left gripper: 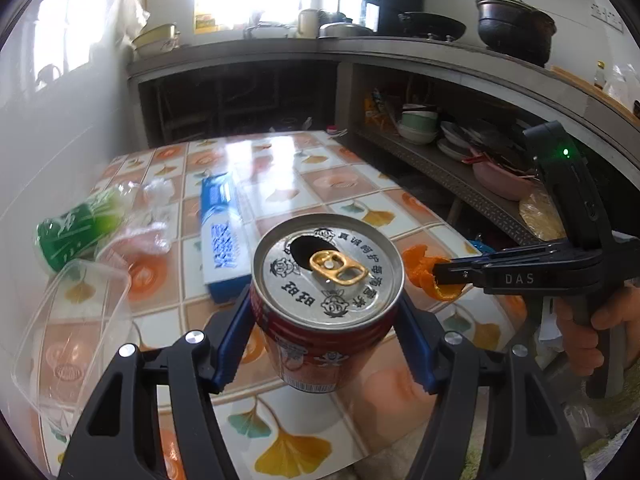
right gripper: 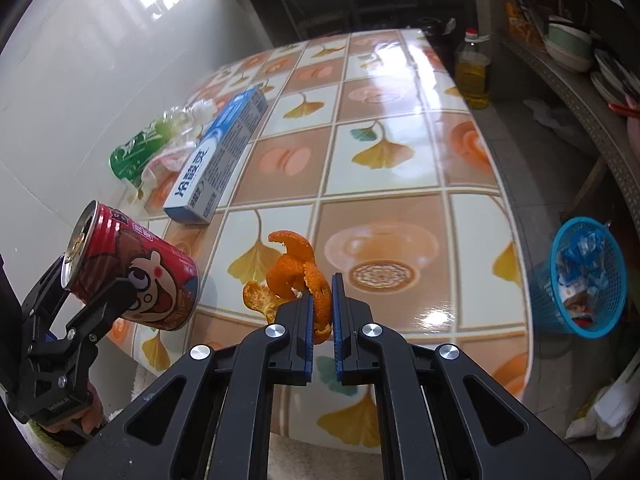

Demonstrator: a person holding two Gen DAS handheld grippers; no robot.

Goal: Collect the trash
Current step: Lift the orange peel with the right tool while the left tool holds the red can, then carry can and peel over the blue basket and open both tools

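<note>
over tiled table (right gripper: 400, 152), left gripper (left gripper: 324, 320) fingers clamp opened red can (left gripper: 326, 284); right gripper (right gripper: 322, 312) fingers pinch curled orange peel (right gripper: 296, 272).

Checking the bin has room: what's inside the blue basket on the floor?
The basket holds crumpled blue plastic and some wrappers. Whatever lies beneath them is covered.

The can (left gripper: 326, 292) has a shiny metal lid and a glossy red printed wall. The table (right gripper: 384, 168) is covered in glossy, smooth sheet; at its 3 o'clock the basket (right gripper: 580, 280) is blue plastic mesh.
</note>
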